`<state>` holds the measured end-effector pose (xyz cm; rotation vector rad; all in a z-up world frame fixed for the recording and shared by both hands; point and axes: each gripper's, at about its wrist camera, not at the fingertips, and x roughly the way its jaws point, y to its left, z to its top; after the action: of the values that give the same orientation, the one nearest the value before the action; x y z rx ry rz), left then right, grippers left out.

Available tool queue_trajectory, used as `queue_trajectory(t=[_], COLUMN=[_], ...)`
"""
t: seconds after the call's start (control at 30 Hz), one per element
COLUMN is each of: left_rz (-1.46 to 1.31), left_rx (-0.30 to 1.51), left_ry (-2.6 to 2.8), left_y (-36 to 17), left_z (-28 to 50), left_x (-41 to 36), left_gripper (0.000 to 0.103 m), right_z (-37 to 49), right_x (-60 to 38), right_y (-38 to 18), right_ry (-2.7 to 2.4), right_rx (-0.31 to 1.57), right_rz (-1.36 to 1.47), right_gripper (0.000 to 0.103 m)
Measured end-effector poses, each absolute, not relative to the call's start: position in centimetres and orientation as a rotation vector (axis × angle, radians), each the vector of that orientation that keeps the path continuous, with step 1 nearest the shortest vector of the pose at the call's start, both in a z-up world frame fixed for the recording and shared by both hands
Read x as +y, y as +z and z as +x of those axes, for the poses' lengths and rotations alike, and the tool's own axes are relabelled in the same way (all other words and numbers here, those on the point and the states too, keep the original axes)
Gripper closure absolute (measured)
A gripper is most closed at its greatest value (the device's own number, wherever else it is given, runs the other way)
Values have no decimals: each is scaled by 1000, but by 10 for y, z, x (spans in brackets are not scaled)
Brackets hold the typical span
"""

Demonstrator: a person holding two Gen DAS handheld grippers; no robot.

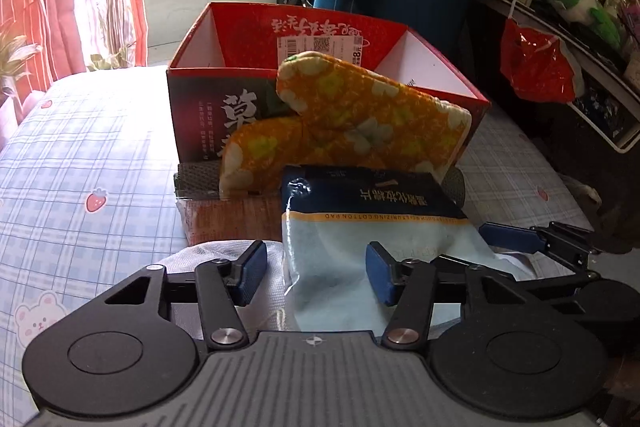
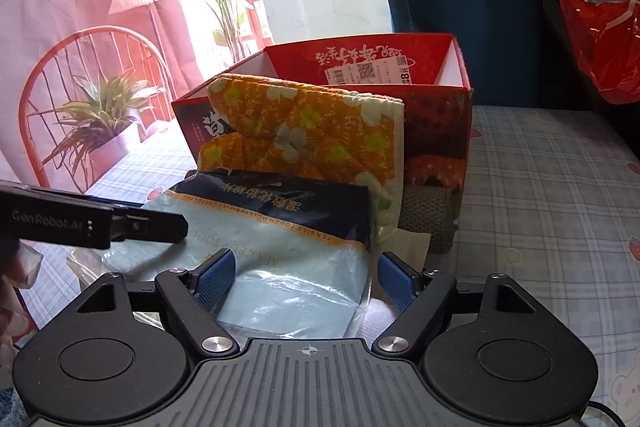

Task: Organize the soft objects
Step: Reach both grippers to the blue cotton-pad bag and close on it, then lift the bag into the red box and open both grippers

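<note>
Looking along your left gripper (image 1: 316, 277), you see its jaws apart around the near edge of the cotton pad pack (image 1: 372, 211), in front of the red box (image 1: 320, 67); no squeeze yet.

Your right gripper (image 2: 306, 281) also straddles it, jaws loose. Next, pinch gently and lift it into the box.

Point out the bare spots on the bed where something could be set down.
Free: plaid sheet left of the red cardboard box, and sheet right of it. Crowded: in front of the box, the orange floral oven mitt and the cotton-pad packet pile together.
</note>
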<state>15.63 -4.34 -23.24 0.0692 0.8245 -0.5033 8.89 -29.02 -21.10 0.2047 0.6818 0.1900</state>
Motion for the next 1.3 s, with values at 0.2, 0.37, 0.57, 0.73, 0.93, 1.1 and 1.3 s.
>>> queue_trajectory(t=[0.2,0.37,0.57,0.73,0.93,1.1,1.3], left_rz=[32,52,56,94,107,110,74], left_rx=[860,912,980,966,899,810,699], left_ry=[-567,-641,-698,-708,-719,-742,-742], left_y=[-242,-242,-249,-244,-222,-188,-142], left_z=[173,187,208,209,192,179,195], left_x=[-36,-38,-40,-47,-40,-34,-36], left_gripper=[51,53,53,69,69,69,69], right_z=[99,108,121,124,112,105,120], right_x=[-294,-297,-298,-294,-297,-299,-304], right_y=[-217,-221,-227,-223,-202,-170,-122], right_ry=[221,260,294,310,318,329,347], right_rx=[706,745,805,816,751,663,555], right_rz=[233,260,253,235,198,150,54], right_gripper=[26,26,26,54,69,70,70])
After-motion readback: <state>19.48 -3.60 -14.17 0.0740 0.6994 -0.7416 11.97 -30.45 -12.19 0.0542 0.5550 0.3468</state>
